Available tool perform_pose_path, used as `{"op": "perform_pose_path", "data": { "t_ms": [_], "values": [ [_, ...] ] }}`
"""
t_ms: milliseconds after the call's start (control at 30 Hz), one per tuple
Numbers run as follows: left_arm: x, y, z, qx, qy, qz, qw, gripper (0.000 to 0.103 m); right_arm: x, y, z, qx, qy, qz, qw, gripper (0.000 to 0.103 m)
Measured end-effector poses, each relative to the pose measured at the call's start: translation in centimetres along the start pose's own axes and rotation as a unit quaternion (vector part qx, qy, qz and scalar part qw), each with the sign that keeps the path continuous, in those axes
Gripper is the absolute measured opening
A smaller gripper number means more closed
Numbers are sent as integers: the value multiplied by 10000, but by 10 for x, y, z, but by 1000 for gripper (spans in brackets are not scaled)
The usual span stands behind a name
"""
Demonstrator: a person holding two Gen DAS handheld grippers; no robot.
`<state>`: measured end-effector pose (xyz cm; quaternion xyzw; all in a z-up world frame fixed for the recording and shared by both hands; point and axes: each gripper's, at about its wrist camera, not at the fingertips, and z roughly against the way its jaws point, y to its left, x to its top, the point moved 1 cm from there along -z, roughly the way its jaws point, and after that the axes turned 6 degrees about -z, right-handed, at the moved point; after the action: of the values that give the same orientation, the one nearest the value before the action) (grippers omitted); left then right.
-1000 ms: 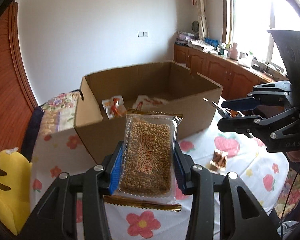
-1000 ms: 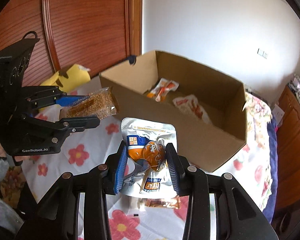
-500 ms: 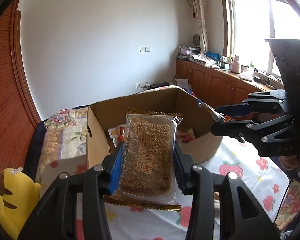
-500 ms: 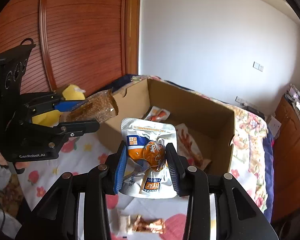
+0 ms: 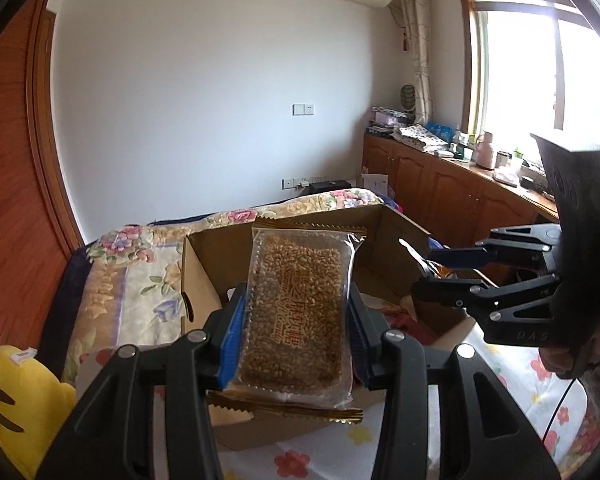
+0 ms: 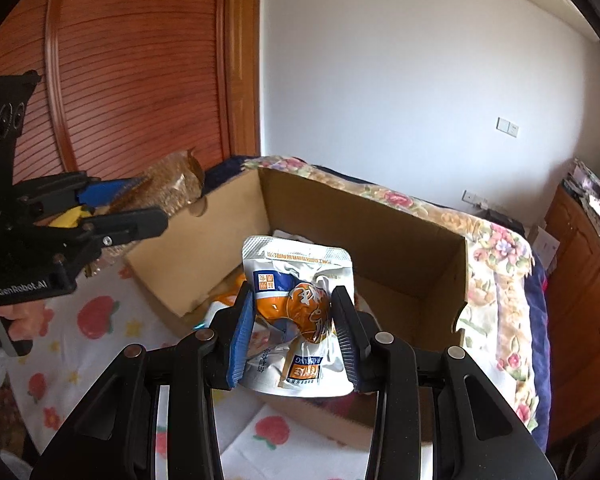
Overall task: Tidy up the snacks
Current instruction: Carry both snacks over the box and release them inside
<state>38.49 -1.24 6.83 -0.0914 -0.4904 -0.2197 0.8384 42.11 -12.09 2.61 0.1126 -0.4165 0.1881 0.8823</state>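
Both packs in transit to the cardboard box (image 6: 400, 240). Left gripper (image 5: 296, 328) clamped on grain bar pack (image 5: 300, 308), right gripper (image 6: 294, 332) clamped on white-orange pouch (image 6: 300, 304); both hover at the box's near edge. Next: carry past the rim, let go inside.

The cardboard box (image 6: 400, 240) stands open-topped, its far half bare; packets (image 6: 224, 300) crowd its near corner, and its walls bar level entry.
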Motion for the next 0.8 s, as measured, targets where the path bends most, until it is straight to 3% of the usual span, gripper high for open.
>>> {"op": "perform_pose_path", "data": {
  "t_ms": [367, 800],
  "values": [
    [-12, -6, -41, 3, 269, 137, 9995, 44, -13, -31, -39, -269, 274, -307, 9988, 38],
    [-29, -17, -63, 92, 651, 138, 9977, 49, -25, -46, -53, -134, 446, -720, 9963, 40]
  ]
}}
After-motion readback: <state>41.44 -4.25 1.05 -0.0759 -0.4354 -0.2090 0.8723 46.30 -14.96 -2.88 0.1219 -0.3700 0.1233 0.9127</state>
